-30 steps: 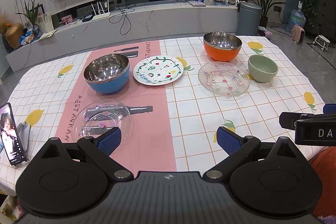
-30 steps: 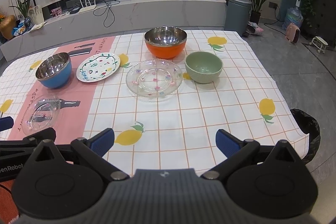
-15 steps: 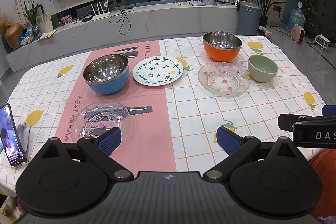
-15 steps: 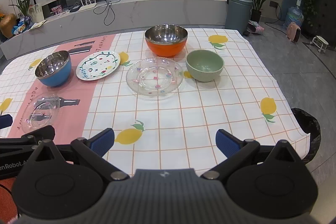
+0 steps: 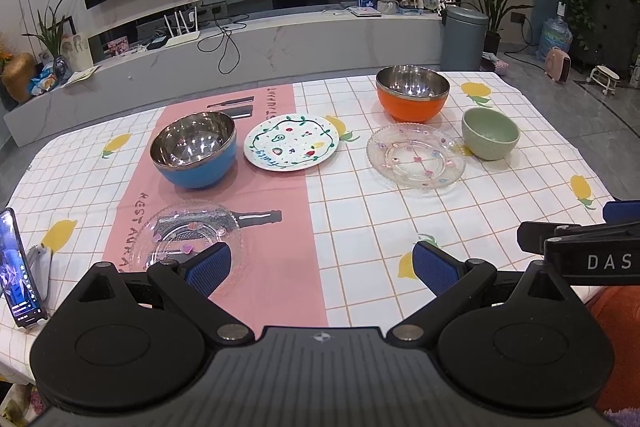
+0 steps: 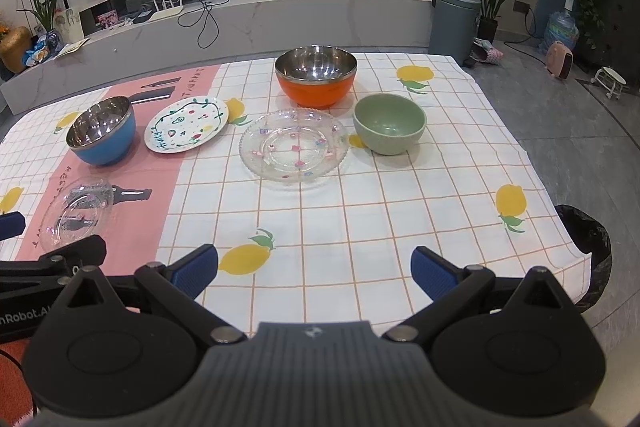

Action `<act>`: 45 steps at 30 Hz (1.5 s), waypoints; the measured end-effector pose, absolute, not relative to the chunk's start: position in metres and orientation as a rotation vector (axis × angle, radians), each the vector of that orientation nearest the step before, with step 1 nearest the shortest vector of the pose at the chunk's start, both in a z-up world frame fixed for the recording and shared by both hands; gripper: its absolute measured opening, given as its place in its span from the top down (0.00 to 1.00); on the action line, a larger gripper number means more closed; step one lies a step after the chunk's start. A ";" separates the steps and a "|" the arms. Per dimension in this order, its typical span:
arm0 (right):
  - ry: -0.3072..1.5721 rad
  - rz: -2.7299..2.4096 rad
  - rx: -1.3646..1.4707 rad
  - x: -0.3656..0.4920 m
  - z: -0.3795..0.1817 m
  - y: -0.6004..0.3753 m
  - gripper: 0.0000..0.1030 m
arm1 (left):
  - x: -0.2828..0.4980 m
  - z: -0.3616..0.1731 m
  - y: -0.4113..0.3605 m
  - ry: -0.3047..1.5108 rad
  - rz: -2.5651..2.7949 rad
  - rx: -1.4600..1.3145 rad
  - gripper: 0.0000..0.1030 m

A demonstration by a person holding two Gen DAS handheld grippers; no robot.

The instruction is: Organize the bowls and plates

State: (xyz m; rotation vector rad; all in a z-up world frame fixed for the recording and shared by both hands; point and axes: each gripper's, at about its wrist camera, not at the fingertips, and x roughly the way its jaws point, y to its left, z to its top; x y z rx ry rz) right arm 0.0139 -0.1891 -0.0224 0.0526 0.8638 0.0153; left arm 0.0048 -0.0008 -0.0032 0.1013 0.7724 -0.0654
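- Holding both of my grippers low over the near edge of the table (image 5: 360, 227), I have nothing in them.
- My left gripper (image 5: 320, 267) has its two blue pads (image 5: 208, 267) far apart, with only the cloth between them.
- Far to the left a phone (image 5: 16, 267) stands up on a little stand, with its screen lit.
- Next comes a small clear glass plate (image 5: 196, 239) on the pink strip of the cloth, just in front of my left gripper's left pad, which covers a bit of its near rim in the left view.
- Behind it sits a blue bowl (image 5: 194, 155), shiny metal inside and sitting upright.
- Just to the right of the blue bowl lies a white painted plate (image 5: 292, 147), flat, near the bowl but not touching it.
- In the middle of the right view is a big clear glass plate (image 6: 294, 149) with tiny flowers on it.
- Behind it sits an orange bowl (image 6: 316, 79), also shiny inside.
- Just beside the big glass plate, on its right, is a green bowl (image 6: 390, 129). I cannot tell if they touch.
- My right gripper (image 6: 314, 269) is spread wide too, with a lemon picture on the cloth near its left pad.
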 end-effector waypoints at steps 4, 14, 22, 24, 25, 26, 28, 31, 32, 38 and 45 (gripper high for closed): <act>0.866 0.018 0.053 0.014 -0.023 -0.189 0.02 | 0.005 -0.002 0.001 0.773 -0.063 0.100 0.00; 0.865 0.016 0.054 0.014 -0.024 -0.189 0.02 | 0.007 -0.002 0.002 0.780 -0.068 0.092 0.00; 0.869 0.021 0.052 0.015 -0.025 -0.190 0.02 | 0.007 -0.003 0.000 0.785 -0.063 0.093 0.00; 0.869 0.021 0.050 0.015 -0.025 -0.189 0.02 | 0.008 -0.003 0.001 0.787 -0.062 0.091 0.00; 0.869 0.021 0.050 0.015 -0.025 -0.189 0.02 | 0.008 -0.004 0.001 0.787 -0.062 0.090 0.00; 0.870 0.020 0.050 0.015 -0.025 -0.189 0.02 | 0.008 -0.004 0.001 0.788 -0.062 0.089 0.00; 0.872 0.018 0.051 0.015 -0.026 -0.189 0.02 | 0.008 -0.004 0.001 0.787 -0.062 0.090 0.00; 0.876 0.016 0.050 0.016 -0.027 -0.189 0.02 | 0.008 -0.005 0.001 0.791 -0.060 0.089 0.00; 0.876 0.016 0.049 0.016 -0.027 -0.189 0.02 | 0.008 -0.006 0.001 0.793 -0.059 0.089 0.00; 0.874 0.024 0.049 0.020 -0.029 -0.186 0.02 | 0.009 -0.010 0.009 0.770 -0.099 0.051 0.00; 0.692 0.123 0.031 0.016 -0.036 -0.170 0.03 | 0.018 -0.025 0.037 0.742 -0.116 0.037 0.00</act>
